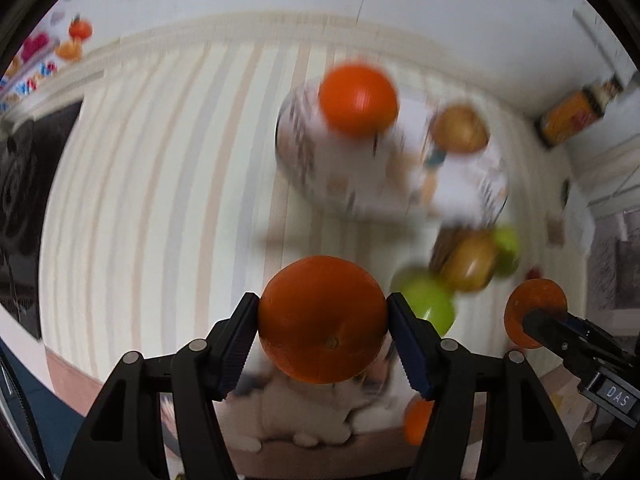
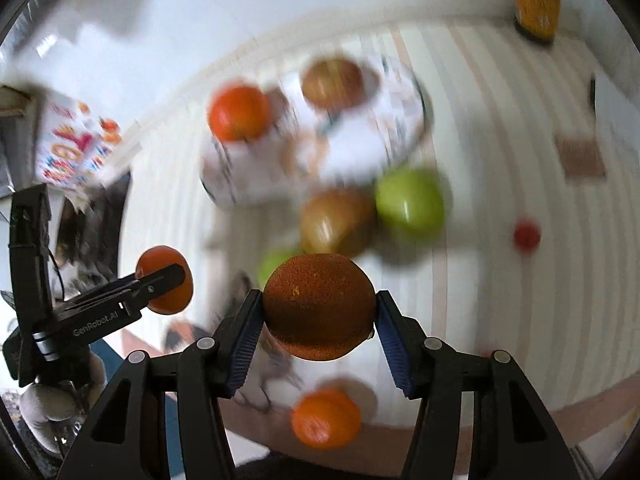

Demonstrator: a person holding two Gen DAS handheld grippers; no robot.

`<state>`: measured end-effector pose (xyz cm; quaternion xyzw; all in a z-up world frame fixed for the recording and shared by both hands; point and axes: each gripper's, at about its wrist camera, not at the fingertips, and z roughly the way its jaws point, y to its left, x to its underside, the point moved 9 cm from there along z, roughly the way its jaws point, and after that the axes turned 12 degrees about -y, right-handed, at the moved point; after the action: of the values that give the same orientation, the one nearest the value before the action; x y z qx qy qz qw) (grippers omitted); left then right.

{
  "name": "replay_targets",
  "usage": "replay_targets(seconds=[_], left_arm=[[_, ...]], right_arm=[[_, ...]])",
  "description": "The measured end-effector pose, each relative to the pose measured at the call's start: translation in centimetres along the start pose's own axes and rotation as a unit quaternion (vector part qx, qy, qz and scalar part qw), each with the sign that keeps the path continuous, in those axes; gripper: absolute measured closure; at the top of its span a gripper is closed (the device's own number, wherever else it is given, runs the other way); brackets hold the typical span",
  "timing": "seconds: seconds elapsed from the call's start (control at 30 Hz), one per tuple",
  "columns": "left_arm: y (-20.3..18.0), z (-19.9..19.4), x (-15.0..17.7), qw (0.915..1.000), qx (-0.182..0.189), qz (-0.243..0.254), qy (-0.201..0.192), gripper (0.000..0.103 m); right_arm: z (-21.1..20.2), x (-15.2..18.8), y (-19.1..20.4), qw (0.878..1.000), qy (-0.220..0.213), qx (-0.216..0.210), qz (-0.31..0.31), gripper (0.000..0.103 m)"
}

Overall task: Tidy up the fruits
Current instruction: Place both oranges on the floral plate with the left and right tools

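L gripper (image 1: 322, 320) jaws clamped on orange (image 1: 322, 320); R gripper (image 2: 319, 308) jaws clamped on darker orange (image 2: 319, 308)

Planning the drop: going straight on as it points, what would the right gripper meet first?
Probably the brownish fruit just past its held orange, though blur leaves depth unclear.

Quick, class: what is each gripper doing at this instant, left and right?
Left gripper: closed on an orange, held above the striped table.
Right gripper: closed on another orange.
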<state>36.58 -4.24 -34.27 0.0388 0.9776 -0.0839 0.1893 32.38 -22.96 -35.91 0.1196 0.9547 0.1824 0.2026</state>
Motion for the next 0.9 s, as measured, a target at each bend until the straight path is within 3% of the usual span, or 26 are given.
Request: replay_targets(seconds=[0.17,0.3,0.6,0.83,0.9], left_arm=[[0.5,0.7,-6.5,0.9997,-0.009,0.005,-0.022,0.041],[1.3,3.6,-8.4,0.9995,-0.028,0.011,-0.006,0.041],[1.5,9.0,-7.9,0.9976,-0.040,0.024,0.051,0.040],[1.4,10.1,-7.5,0.9964,-0.047,0.029,0.064,0.039],[1.4,10.3,-7.5,0.9962,-0.049,0.027,0.067,0.039]], right_arm=[[1.7,-6.4,-0.9,0.999,-0.031,0.034,-0.018,0.044],[5.2,-9.4,-2.7,0.997,-0.017,0.069,-0.034,0.044],[10.2,-10.3,-4.3,0.992,0.029,0.105,-0.065,0.044],[12.0,-10.5,-4.9,0.992,0.034,0.106,-0.060,0.043],[12.2,-10.7,-4.8,0.993,0.035,0.102,-0.054,0.031]])
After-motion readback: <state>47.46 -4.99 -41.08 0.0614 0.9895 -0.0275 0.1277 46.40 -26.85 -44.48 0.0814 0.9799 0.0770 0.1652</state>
